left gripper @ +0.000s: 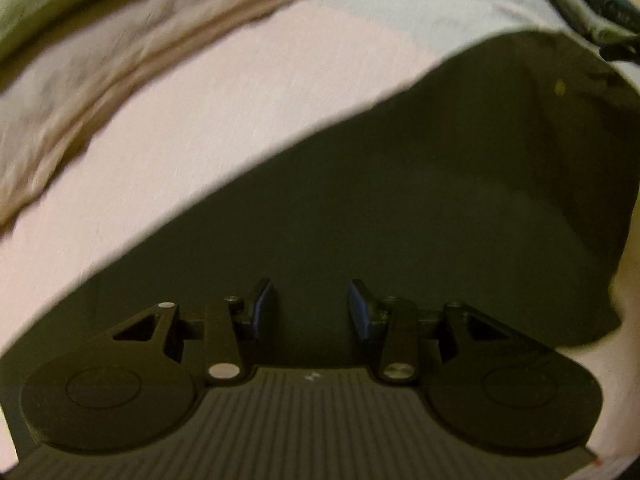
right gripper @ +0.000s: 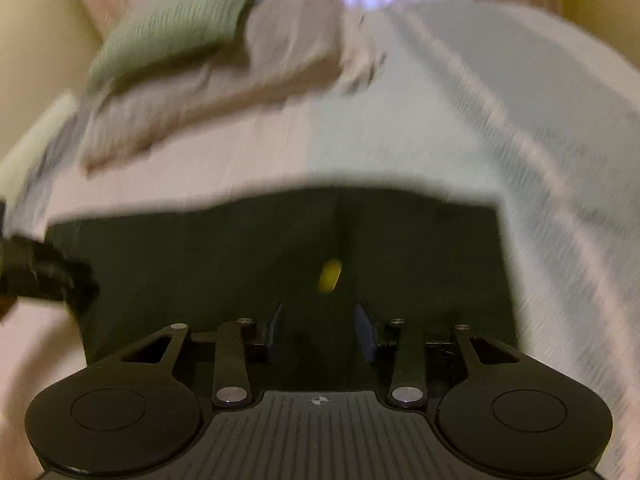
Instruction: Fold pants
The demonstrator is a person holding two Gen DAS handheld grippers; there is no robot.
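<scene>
- Here, the dark green pants [left gripper: 400, 200] lie flat on a bed covered by a pale pink and grey bedspread [left gripper: 240, 100].
- In the left wrist view the pants fill the lower and right part of the picture, their upper edge running on a slant from lower left to upper right.
- The left gripper [left gripper: 312, 308] hangs over the dark cloth with its jaws parted; the blue pads [left gripper: 262, 308] stand apart with a clear gap and no fold of cloth caught between them, so it is released.
- The right gripper [right gripper: 318, 328] likewise hangs above the pants [right gripper: 200, 264], jaws parted and empty, the fabric showing flat through the gap.
- In the right wrist view the pants lie as a broad rectangle, with a centre seam running towards the gripper and a small yellow spot [right gripper: 330, 276] just beyond the fingertips.
- A black object [right gripper: 44, 272] enters at the left edge of that view, over the left border of the pants; blur hides what it is.
- Farther up the bed lie a folded beige cloth [right gripper: 240, 80] and, on it, a green pillow [right gripper: 180, 24].
- A stack of dark folded clothing [left gripper: 592, 4] sits at the far right corner of the left wrist view, apart from the pants.
- Both pictures are smeared by blur.
</scene>
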